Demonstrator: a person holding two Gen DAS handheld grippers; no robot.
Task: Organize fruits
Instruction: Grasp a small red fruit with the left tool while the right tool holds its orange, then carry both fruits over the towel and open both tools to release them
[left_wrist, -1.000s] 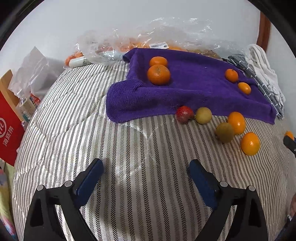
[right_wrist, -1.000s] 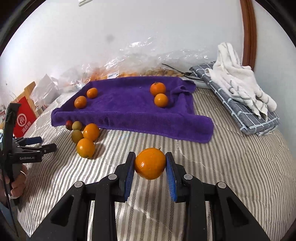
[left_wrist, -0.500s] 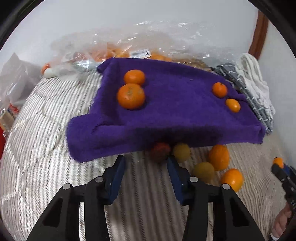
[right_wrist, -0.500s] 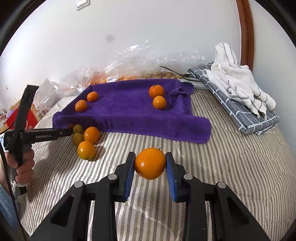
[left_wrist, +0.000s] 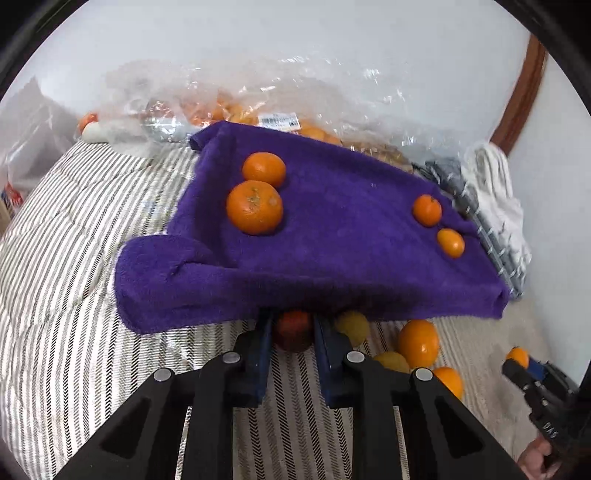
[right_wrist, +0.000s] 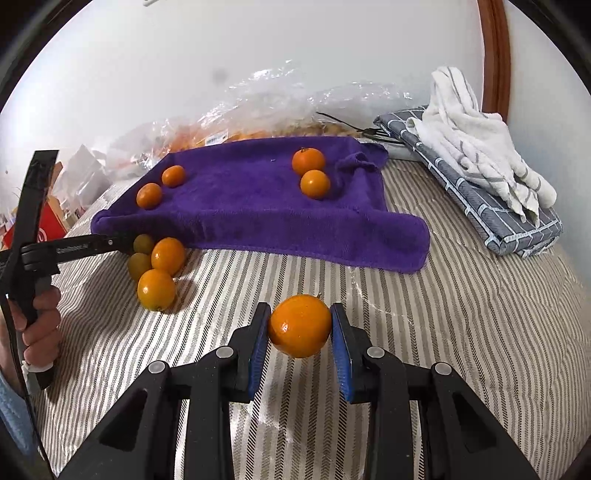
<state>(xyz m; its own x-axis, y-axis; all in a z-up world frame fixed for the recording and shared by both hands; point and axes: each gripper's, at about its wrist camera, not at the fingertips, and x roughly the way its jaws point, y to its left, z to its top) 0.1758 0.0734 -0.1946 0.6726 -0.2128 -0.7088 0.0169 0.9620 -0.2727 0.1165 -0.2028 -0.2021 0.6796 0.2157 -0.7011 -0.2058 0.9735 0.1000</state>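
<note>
Left gripper (left_wrist: 292, 328) newly closed on red fruit (left_wrist: 293, 329), purple towel (left_wrist: 332, 236) edge

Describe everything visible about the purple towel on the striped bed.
The plush purple terry towel lies spread on the grey-and-white striped bedding, its near edge rolled into a thick fold and one far corner bunched up. Four small orange citrus fruits rest on it in two pairs, one pair towards each end. Crinkled clear plastic bags sit behind it. Loose fruits crowd against its front edge.
</note>
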